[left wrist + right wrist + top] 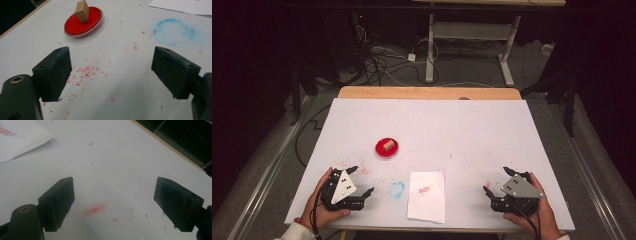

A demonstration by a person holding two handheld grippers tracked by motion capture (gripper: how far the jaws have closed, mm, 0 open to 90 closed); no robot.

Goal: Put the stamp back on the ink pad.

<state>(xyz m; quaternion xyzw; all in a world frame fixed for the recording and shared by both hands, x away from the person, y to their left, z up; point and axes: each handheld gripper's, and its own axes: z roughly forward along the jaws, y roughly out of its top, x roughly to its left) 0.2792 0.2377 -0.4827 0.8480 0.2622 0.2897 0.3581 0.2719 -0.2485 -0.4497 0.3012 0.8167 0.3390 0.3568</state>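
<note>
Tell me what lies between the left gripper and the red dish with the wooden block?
Only bare table with red ink specks, seen in the left gripper view between the left gripper and the red dish.

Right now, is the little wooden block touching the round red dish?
Touching. The left gripper view shows the small wooden block standing tilted on the round red dish, with no gap beneath it.

We see bare bench (pixel 472 130) ahead of our right gripper (pixel 498 181), nothing between its spread fingers (pixel 58 202), a red dish (pixel 387 148) with wooden block (pixel 388 145) ahead of our left gripper (pixel 360 181), paper sheet (pixel 427 196) lying flat between both.
</note>
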